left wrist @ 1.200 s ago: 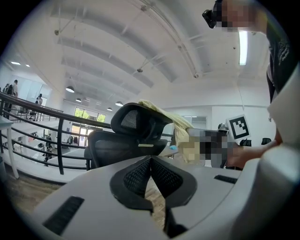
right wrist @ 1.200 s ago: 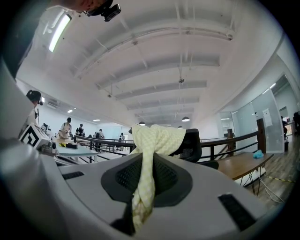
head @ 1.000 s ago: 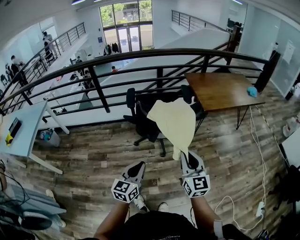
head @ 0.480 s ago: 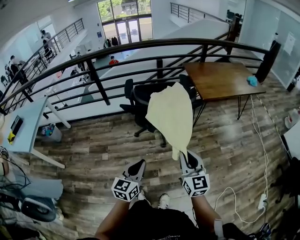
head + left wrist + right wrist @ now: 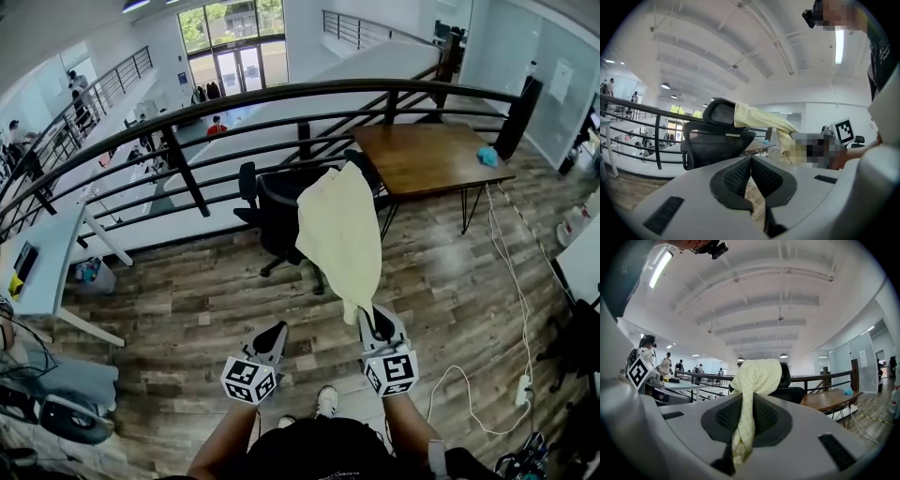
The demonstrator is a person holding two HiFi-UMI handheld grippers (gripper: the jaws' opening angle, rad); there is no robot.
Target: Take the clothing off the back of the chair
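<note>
— At the centre of the head view, where does the clothing (image 5: 339, 230) sit?

— Its far end lies over the top of the chair (image 5: 277, 211) back; its near end runs down toward the bottom of the frame into the right gripper (image 5: 378, 321); the length between hangs clear of the floor (image 5: 206, 300).

— How is it held?

— In the right gripper view the fingers (image 5: 765, 417) are clenched on a bunched corner, with a twisted tail of pale yellow fabric poking out below them; the left gripper (image 5: 272, 333), at the lower left of the cloth, has its fingers (image 5: 733, 178) pressed together on nothing.

— How will it handle?

— Light and limp, I judge; it ropes up where it is pinched, so there is no stiffness to count on; the weave looks grippy enough against the ribbed fingers, and nothing about it is fragile; the only drag should come from the headrest (image 5: 723, 112) catching a fold.

— Where would you take hold?

— A gathered corner, as now, seems sound; a single layer might slip; if it snags, the free gripper could pinch the edge nearer the chair, at the upper middle of the frame, and lift it off the top.
</note>
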